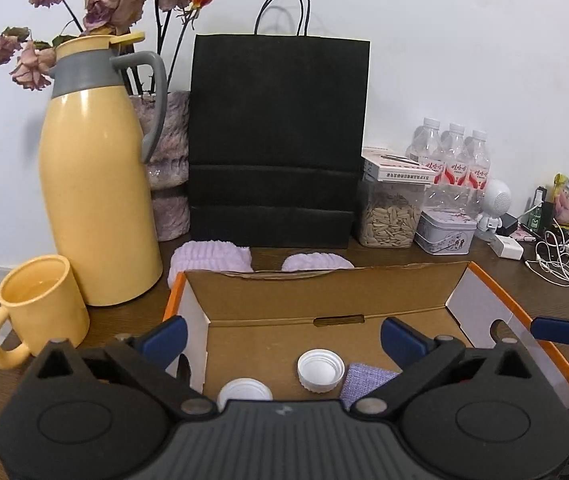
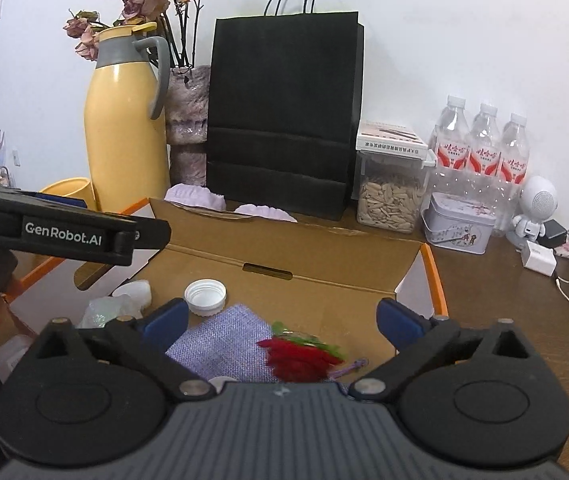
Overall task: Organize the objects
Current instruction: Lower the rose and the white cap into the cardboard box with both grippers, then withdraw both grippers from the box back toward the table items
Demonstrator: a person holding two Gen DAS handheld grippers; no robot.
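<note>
An open cardboard box [image 1: 324,292] [image 2: 284,248] with orange outer edges lies on the wooden table. Inside it are a white bottle cap [image 1: 320,370] [image 2: 205,297], a second white cap [image 1: 244,392], a purple woven pouch [image 1: 366,384] [image 2: 224,346] and a red tassel-like ornament [image 2: 300,356] lying on the pouch. My left gripper [image 1: 284,338] hangs over the box's near-left part, open, with nothing between its blue pads. My right gripper [image 2: 284,320] is open above the pouch and ornament, touching neither. The left gripper's black body [image 2: 64,228] shows at the left of the right wrist view.
Behind the box stand a yellow thermos jug [image 1: 100,184], a yellow mug [image 1: 40,304], a vase of dried roses [image 1: 168,152], a black paper bag [image 1: 276,140], a jar of seeds [image 1: 388,216], a tin [image 1: 446,232], water bottles [image 1: 452,156] and tangled cables [image 1: 556,256]. Lilac cloth [image 1: 208,260] lies behind the box.
</note>
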